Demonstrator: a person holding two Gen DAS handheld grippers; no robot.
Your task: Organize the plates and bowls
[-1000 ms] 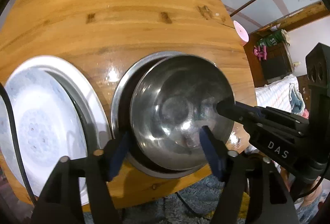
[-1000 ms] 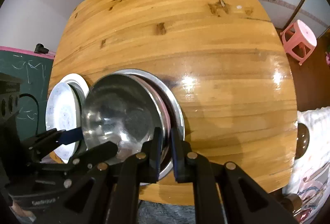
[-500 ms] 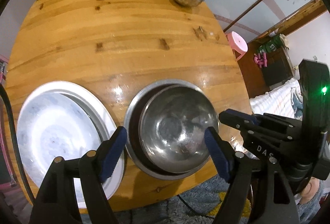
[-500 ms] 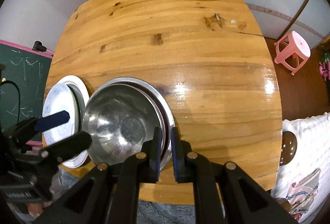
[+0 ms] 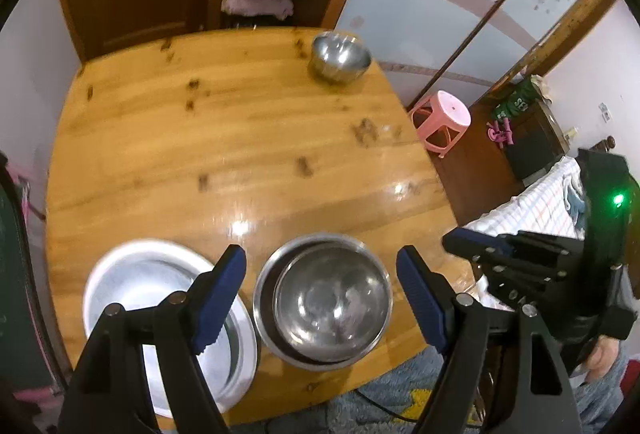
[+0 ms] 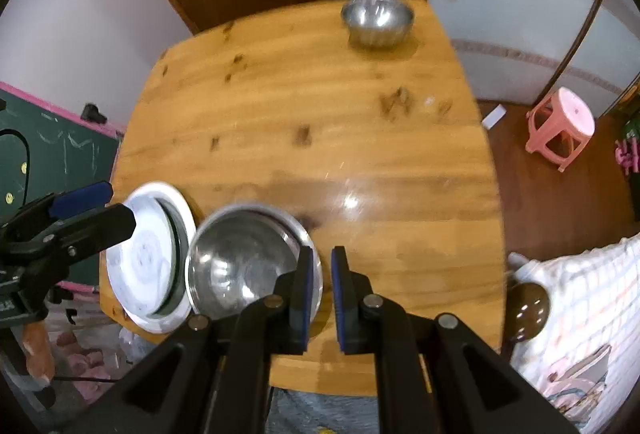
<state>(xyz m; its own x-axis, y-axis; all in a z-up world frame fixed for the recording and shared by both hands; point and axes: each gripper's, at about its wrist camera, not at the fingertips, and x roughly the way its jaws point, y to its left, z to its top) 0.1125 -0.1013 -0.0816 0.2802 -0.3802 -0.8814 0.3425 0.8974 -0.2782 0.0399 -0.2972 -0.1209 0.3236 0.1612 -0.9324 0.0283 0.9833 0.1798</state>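
On the left, my left tool (image 5: 320, 294) has lifted clear of the steel bowl (image 5: 332, 310) over the past second; its jaws stand wide apart with nothing between them, the bowl far below. Left of that bowl sits the white plate stack (image 5: 128, 282) at the near edge of the tabletop (image 5: 240, 138); the steel bowl now rests nested in a larger steel dish (image 5: 264, 298) just beside it, and it has stayed put as both tools rose. I judge that nesting step done and the hands free for the next piece.

Further right, my right tool (image 6: 322, 278) is pinched nearly closed on nothing, hanging above the dish's right rim without touching it.

The one piece left apart is the small steel bowl (image 6: 377, 19) at the far edge, well apart from the stacks; I expect it goes next.

The tabletop is glossy knotted wood, otherwise bare; beyond it a brown door, a shelf with pink cloth, a pink stool (image 6: 560, 122) on the floor, and a checked bedcover (image 6: 580, 298) at right.
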